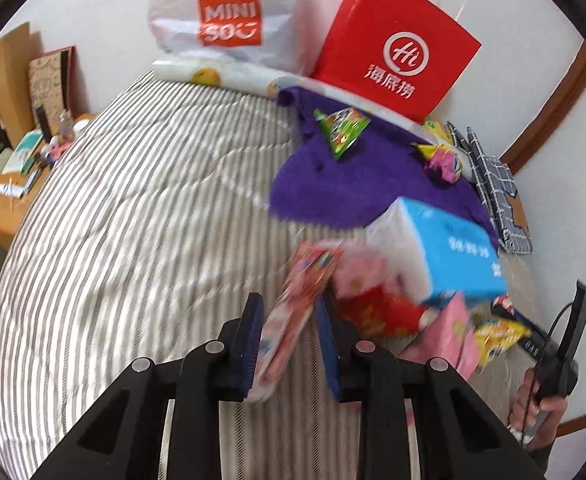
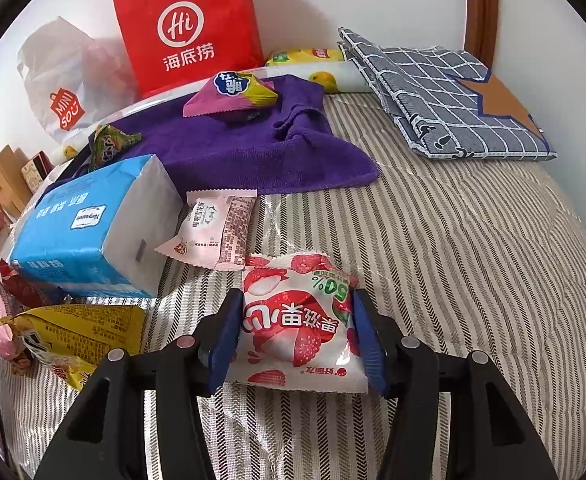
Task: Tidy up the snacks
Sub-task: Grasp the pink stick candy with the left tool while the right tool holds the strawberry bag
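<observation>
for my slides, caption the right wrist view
Right gripper closed on a strawberry snack pack over a striped bed.

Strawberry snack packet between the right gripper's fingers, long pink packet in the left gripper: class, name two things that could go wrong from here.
1. The right gripper spans the soft strawberry packet only at its side edges; it may buckle and slip out.
2. The left gripper has the long pink packet off-centre against one finger, jaws apart, in a blurred view; it could drop onto the striped bedcover.

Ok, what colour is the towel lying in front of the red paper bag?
Purple. The soft towel shows best in the right wrist view, spread on the striped bedcover.
</observation>
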### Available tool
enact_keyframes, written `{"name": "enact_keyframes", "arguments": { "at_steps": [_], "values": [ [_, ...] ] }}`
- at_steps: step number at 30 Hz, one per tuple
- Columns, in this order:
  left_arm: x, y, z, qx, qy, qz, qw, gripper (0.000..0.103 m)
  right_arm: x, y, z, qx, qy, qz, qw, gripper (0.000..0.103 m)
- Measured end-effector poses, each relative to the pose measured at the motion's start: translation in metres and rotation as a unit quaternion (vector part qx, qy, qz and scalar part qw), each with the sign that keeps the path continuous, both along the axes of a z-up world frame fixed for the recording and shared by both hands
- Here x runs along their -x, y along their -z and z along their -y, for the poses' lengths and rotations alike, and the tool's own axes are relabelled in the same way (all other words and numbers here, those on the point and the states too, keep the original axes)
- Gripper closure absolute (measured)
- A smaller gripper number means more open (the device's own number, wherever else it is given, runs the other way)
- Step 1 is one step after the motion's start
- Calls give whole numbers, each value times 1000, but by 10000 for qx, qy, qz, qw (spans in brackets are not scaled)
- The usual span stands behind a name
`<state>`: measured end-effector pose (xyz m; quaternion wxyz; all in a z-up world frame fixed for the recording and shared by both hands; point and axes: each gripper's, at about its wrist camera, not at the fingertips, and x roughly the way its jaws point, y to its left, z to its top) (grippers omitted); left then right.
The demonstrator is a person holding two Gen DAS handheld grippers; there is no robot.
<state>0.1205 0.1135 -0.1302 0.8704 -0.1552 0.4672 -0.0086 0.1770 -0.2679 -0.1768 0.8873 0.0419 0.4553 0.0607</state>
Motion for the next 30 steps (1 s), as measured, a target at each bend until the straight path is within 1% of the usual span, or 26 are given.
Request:
{"name": "enact_keyframes", "arguments": {
  "at_steps": [4,6,8,9,10,12,13,16,19,21,22,23,26,28,30],
  "values": [
    [10,8,-6,77,41,-89,9999,79,5,-2,0,6,47,-44,10000,49],
    [12,7,-5,23,73,-59,10000,79,7,-3,1,-6,79,-77,9999,49],
    [10,4,0,-85,152,20,9998,76,11,-5,1,1,72,-91,9999,49],
    [9,3,2,-113,199,54,9997,75,12,-5,1,14,59,-91,9999,49],
    [6,2,5,-147,257,81,9995,68,14,-6,1,28,47,-88,9999,49],
    [-2,3,10,-266,329,81,9991,59,16,-5,1,48,19,-75,10000,49],
    [-6,4,12,-325,350,61,9988,57,16,-5,2,45,16,-58,10000,49],
    [-19,13,19,-512,439,-68,9977,57,17,-4,4,10,13,-11,10000,49],
    [-26,23,25,-673,491,-133,9964,58,16,-3,2,77,-21,47,10000,48],
    [-25,25,30,-910,494,11,9946,59,13,-2,1,162,-15,44,9999,47],
    [-26,26,34,-1050,530,47,9930,68,11,-2,0,197,-32,16,9998,45],
    [-26,27,36,-1217,541,112,9910,70,11,-2,-1,221,-45,9,9997,45],
    [-24,30,40,-1445,544,281,9876,74,9,-1,-3,334,-66,-5,9994,44],
    [-24,31,41,-1547,536,338,9859,75,9,-1,-2,297,-67,-3,9995,43],
    [-23,31,40,-1510,514,340,9866,75,9,-1,0,233,-67,-4,9997,43]
  ]
}}
